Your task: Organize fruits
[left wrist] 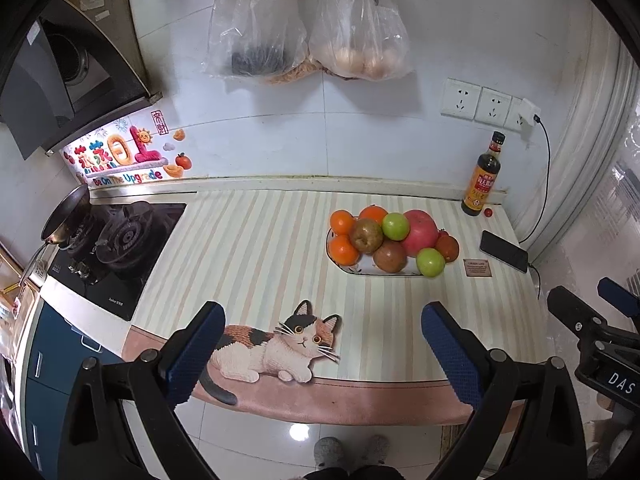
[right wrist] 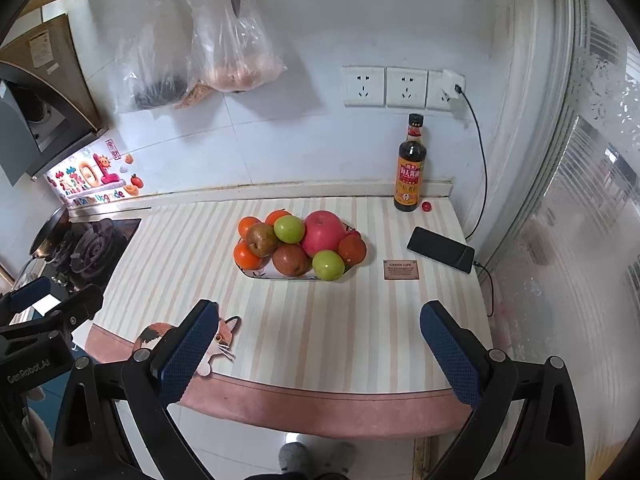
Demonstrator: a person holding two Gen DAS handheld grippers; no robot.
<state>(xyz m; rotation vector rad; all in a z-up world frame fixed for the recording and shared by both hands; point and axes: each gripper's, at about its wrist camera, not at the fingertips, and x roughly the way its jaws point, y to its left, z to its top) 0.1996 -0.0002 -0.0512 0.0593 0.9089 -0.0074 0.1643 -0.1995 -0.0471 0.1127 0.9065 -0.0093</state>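
Observation:
A plate [left wrist: 362, 271] [right wrist: 262, 275] piled with fruit sits on the striped mat, toward the back right. On it are a big red apple [left wrist: 420, 232] [right wrist: 323, 232], green apples [left wrist: 395, 226] [right wrist: 289, 229], brown pears [left wrist: 366, 235] [right wrist: 262, 239] and oranges [left wrist: 343, 222] [right wrist: 246, 258]. My left gripper [left wrist: 322, 354] hangs open over the mat's front edge, above the cat picture, well short of the plate. My right gripper [right wrist: 320, 354] is open too, over the front edge and nearer the plate's right side. Neither holds anything.
A soy sauce bottle [left wrist: 482, 178] [right wrist: 410, 168] stands at the back right with a small red fruit [right wrist: 426, 206] beside it. A phone [right wrist: 440, 255] on a cable and a small card [right wrist: 401, 270] lie right of the plate. A gas hob [left wrist: 120, 240] with a pan sits left. Bags hang on the wall.

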